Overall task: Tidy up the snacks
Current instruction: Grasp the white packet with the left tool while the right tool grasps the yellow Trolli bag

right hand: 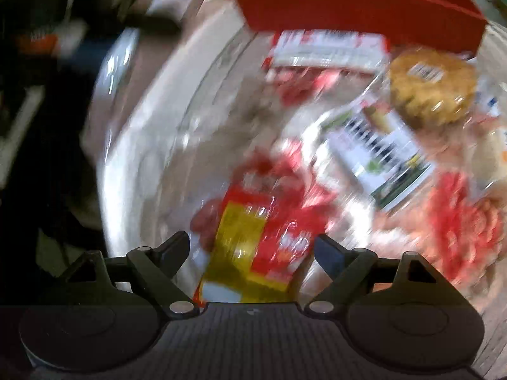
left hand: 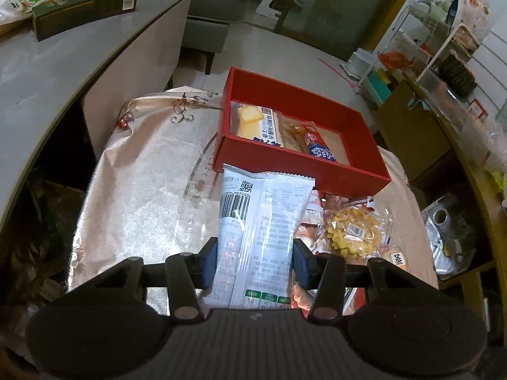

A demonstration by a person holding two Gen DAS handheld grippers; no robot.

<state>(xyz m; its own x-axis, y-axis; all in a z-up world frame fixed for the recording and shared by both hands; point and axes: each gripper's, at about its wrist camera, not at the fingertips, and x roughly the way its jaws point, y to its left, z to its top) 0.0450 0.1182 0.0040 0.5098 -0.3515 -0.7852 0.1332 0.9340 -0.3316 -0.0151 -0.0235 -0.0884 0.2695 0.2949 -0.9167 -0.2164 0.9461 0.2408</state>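
Observation:
A long white snack packet (left hand: pixel 263 218) with a barcode is pinched between the blue pads of my left gripper (left hand: pixel 256 248), which is shut on it just short of the red box (left hand: pixel 301 166). Inside the box lie a yellow biscuit packet (left hand: pixel 253 120) and a red-and-blue packet (left hand: pixel 317 145). The right wrist view is blurred. There my right gripper (right hand: pixel 253 242) stands open over a red-and-yellow packet (right hand: pixel 250 253) that lies between its fingers, with the pads apart from it. Around it lie a round wrapped waffle cookie (right hand: pixel 434 88) and a white-and-green packet (right hand: pixel 380 158).
The loose snacks rest on a clear glass plate (left hand: pixel 193 196) on a small table with a shiny patterned cloth (left hand: pixel 136 190). A grey counter (left hand: pixel 63 60) with a dark green box (left hand: pixel 85 9) stands at the left. A wire rack (left hand: pixel 427 47) and a wooden cabinet (left hand: pixel 408 133) stand at the right.

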